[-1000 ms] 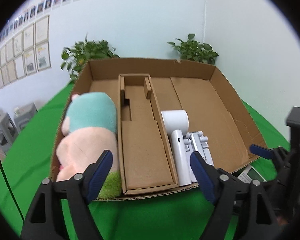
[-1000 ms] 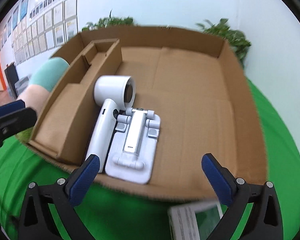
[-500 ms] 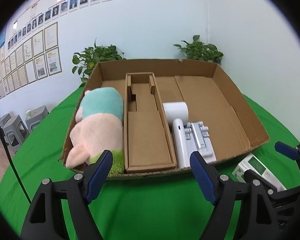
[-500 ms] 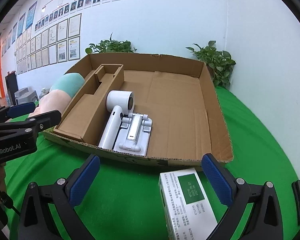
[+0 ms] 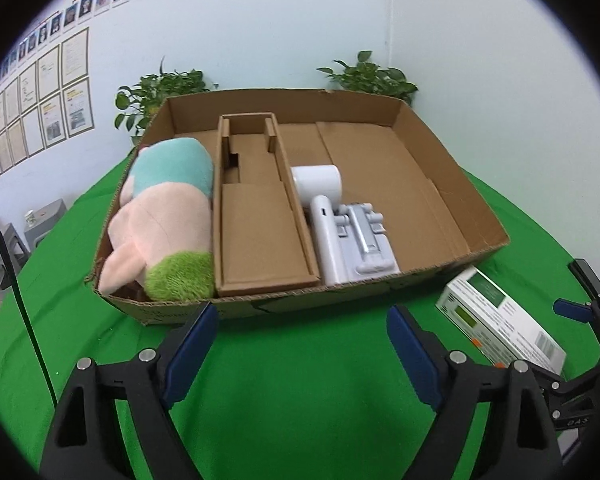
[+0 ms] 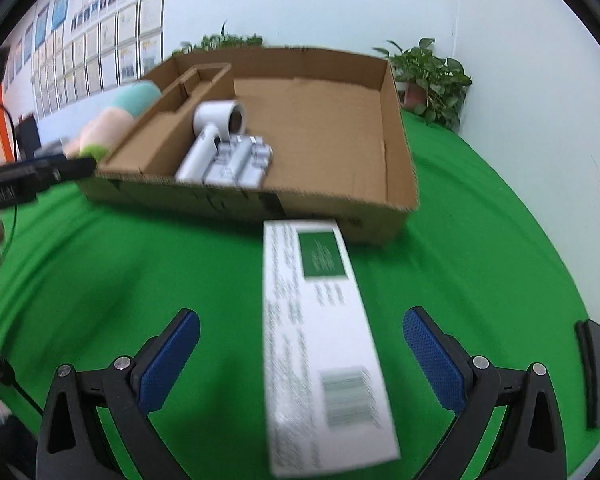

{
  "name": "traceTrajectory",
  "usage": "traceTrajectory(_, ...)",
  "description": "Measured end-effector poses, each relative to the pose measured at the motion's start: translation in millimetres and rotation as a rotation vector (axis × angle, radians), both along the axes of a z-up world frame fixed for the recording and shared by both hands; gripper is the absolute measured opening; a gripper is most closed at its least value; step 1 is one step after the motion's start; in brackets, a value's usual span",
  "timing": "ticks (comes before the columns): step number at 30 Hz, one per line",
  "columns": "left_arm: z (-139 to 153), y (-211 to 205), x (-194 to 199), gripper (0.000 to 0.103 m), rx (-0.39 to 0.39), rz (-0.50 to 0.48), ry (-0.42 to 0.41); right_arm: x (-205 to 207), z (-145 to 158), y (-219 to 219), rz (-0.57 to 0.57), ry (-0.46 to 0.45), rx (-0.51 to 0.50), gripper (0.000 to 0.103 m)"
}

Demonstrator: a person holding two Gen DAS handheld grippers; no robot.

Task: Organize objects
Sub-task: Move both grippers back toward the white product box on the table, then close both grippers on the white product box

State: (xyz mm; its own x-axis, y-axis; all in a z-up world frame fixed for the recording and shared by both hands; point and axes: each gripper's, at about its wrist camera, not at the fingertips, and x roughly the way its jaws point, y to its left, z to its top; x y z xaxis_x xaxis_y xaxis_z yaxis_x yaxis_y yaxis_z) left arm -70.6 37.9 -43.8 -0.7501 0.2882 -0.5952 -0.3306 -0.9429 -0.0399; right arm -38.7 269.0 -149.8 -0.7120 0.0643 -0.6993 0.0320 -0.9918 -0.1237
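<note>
I see a matt green cloth (image 5: 300,360) over the table, smooth with a soft nap. On it sits a tray (image 5: 452,184) of raw brown corrugated cardboard, dull and rough at its cut edges, with a cardboard insert (image 5: 260,232) of the same stock. On the left inside lies a plush toy (image 5: 164,220), fuzzy fabric, shaggier at its near green end. Beside the insert are a white dryer (image 5: 320,188) and a stand (image 5: 368,240), both smooth plastic with a faint sheen. Near right, the box (image 6: 320,340) is white printed card, slightly glossy. My grippers' pads (image 6: 432,356) look like textured blue rubber on matt black plastic arms.
</note>
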Motion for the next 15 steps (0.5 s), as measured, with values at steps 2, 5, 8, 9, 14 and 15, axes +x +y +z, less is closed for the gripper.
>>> traceTrajectory(2,-3,2,2,0.086,0.020,-0.024,-0.015,4,-9,7,-0.013,-0.036,0.016,0.103)
traceTrajectory(5,-10,5,1,0.086,0.036,-0.040,-0.052,10,-19,14,-0.029,-0.068,-0.033,0.102)
traceTrajectory(8,-14,8,1,0.086,0.052,-0.065,-0.086,12,-25,9,-0.026,-0.077,-0.029,0.084)
traceTrajectory(9,-16,8,1,0.086,0.062,-0.076,-0.097,11,-28,5,-0.025,-0.084,-0.015,0.067)
traceTrajectory(14,-25,8,0,0.086,0.162,-0.177,-0.212,17,-28,-13,0.037,-0.101,-0.064,0.060)
traceTrajectory(15,-28,9,-3,0.086,0.191,-0.208,-0.257,20,-24,-19,0.062,-0.097,-0.086,0.060)
